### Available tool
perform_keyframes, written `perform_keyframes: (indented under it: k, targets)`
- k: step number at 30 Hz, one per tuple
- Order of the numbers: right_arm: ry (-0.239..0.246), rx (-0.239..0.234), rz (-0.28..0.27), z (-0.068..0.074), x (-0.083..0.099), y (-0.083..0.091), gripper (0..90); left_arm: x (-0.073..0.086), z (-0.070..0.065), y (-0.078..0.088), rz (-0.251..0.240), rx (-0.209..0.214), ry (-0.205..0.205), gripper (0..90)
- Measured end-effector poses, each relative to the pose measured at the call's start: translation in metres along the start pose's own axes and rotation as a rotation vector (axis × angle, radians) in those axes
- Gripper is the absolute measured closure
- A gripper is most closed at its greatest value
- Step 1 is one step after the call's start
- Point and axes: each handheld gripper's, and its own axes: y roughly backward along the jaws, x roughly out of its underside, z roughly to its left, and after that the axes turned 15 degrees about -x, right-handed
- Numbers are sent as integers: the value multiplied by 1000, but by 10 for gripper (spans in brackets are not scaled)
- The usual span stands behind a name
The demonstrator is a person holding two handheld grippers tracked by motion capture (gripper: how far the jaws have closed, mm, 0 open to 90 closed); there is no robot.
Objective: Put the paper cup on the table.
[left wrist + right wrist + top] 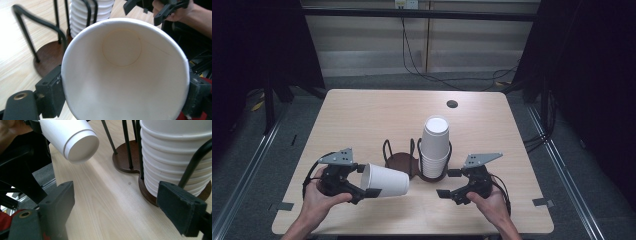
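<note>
Cup [384, 180] lay sideways in the clamped left gripper [362, 181] (base toward the right gripper [446, 183], whose jaws stood apart).

L gripper [364, 181] clamps cup [384, 180]; R gripper [449, 183] agape

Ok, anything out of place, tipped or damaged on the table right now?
Nothing spilled or damaged. The single paper cup lies sideways, but only because the left gripper holds it by the rim, above the table. The cup stack stands upside down in the right ring of the holder; the left ring is empty.
</note>
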Motion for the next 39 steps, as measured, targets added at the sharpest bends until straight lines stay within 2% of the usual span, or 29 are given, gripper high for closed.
perform_keyframes:
  k: [2, 5, 10, 14, 15, 18, 21, 26, 32, 35, 39]
  targets:
    - [3, 0, 2, 0, 0, 0, 146, 0, 4, 3, 2, -20, 10, 127]
    - [14, 10, 13, 1, -1, 1, 151, 0, 9, 8, 15, -46, -3, 128]
    - [18, 16, 13, 1, -1, 1, 153, 2, 17, 17, 20, -68, 11, 129]
    - [19, 19, 14, 1, -2, 2, 153, 6, 24, 24, 2, -94, 15, 128]
    - [22, 18, 19, 1, -2, 2, 155, 7, 25, 25, -4, -98, 28, 128]
    - [32, 19, 21, 2, -3, 2, 162, 10, 28, 27, 0, -113, 30, 128]
    - [36, 24, 20, 2, -3, 2, 162, 11, 32, 30, 14, -130, 38, 129]
    - [38, 23, 23, 1, -3, 2, 160, 9, 39, 36, 38, -131, 39, 131]
    - [49, -2, 30, 1, -2, 0, 147, 7, 53, 43, 83, -176, 52, 128]
    - [53, -2, 31, 1, -2, -1, 146, 3, 58, 47, 111, -227, 19, 128]
    - [59, 2, 31, 2, -2, 0, 146, -4, 60, 49, 142, -250, -8, 128]
